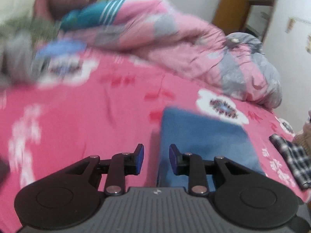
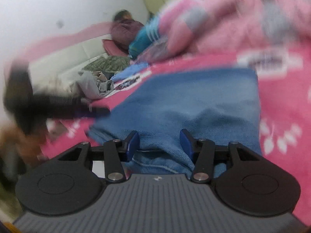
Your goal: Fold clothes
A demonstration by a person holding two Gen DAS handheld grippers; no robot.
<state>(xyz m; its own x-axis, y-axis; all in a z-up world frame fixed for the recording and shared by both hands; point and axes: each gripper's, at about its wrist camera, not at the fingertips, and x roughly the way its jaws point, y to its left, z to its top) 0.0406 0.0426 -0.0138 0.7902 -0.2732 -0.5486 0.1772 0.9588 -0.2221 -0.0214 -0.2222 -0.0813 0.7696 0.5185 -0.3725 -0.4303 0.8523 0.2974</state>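
Blue cloth [image 2: 194,104] lay as a squared, flat-edged rectangle on the pink flowered bedsheet [image 1: 77,104], a shape that fitted a garment already folded or one waiting for a further fold. Near its front edge, the right gripper [image 2: 159,141] stood with jaws apart, fabric bunched between them but not pinched. Beside the cloth's left edge, the left gripper [image 1: 156,159] gaped, holding nothing. Behind lay a pink quilt [image 1: 175,38].

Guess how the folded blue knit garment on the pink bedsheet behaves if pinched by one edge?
The folded blue knit garment is probably floppy: its near edge already buckles between the open right gripper fingers. Layers would likely unfold and drape. Its fuzzy texture suggests decent grip, little slipping.
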